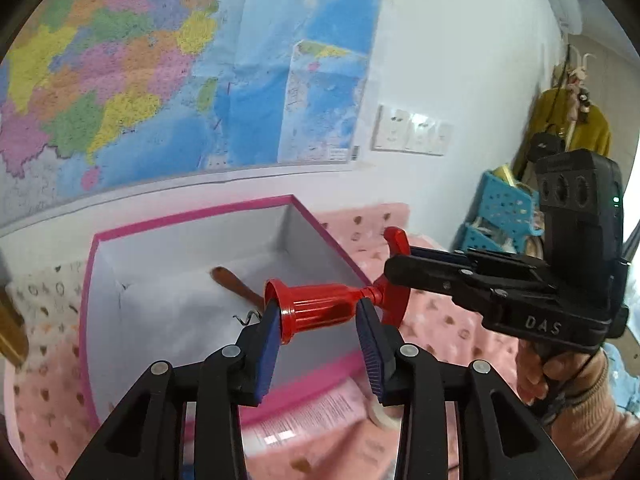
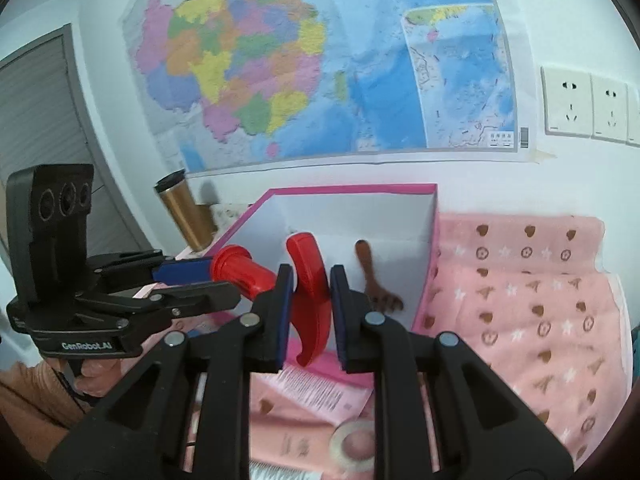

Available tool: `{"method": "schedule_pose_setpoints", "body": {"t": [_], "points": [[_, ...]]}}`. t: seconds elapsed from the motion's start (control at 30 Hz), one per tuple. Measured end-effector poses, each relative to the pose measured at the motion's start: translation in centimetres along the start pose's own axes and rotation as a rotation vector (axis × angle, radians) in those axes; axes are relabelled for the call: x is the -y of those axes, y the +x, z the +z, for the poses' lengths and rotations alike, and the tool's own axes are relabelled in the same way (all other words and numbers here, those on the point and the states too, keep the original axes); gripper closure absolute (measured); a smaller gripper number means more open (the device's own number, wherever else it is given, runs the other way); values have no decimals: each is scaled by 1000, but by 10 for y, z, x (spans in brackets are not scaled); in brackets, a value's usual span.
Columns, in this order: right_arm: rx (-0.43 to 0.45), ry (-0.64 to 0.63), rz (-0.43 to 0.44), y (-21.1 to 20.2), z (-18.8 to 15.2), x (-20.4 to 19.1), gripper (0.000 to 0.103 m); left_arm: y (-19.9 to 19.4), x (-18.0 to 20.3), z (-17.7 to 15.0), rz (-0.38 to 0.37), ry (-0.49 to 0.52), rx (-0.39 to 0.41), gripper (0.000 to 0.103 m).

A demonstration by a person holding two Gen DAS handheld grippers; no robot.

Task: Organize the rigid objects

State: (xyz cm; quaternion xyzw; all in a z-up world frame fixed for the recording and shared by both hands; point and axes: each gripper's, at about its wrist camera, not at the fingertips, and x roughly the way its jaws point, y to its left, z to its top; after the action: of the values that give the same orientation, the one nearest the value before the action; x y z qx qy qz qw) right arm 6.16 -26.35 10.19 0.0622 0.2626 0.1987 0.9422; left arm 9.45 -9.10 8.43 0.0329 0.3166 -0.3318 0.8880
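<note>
Corkscrew, red plastic, is held in the air by both tongs at once, just above the near edge of an open pink box. Left tongs pinch its ribbed barrel from both sides. Right tongs pinch its curved handle, with the blue pads pressed on the handle's flat faces. The barrel lies roughly level, and the handle end points away from the box.

Inside the box, on its white floor, lies a small wooden fork. Beside the barrel in the left view a thin wire spiral shows; whether it belongs to the corkscrew is unclear.

Under the box lies a pink patterned cloth that covers the surface. A printed leaflet and a roll of tape lie in front of the box. A gold tumbler stands at the box's far left, below a wall map.

Step in hand, by my reading: carrying the corkscrew to the box. The next move calls for both hands to travel together over the rim, lower the corkscrew clear of the fork, then spread both tongs.
</note>
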Motion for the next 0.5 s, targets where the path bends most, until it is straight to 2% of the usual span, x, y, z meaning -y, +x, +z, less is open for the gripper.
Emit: {"method": "schedule_pose_setpoints", "body": {"t": [0.13,0.27,0.37,0.43,0.5], "points": [[-53,46,-22,28,3,21,82,40,-19,8,-6,-38,-82,64],[-126,79,-55,52,-3,35,81,72,-36,-1,-23,-104,-172,64],[-135,90,-108,58,-6,38,81,91,-45,-9,-27,-139,-225,64],[-125,88,-139,57,-6,38,78,94,-47,-15,-12,-150,-242,62],[-105,74,-154,51,-7,34,68,90,-49,-18,-3,-147,-239,60]]}}
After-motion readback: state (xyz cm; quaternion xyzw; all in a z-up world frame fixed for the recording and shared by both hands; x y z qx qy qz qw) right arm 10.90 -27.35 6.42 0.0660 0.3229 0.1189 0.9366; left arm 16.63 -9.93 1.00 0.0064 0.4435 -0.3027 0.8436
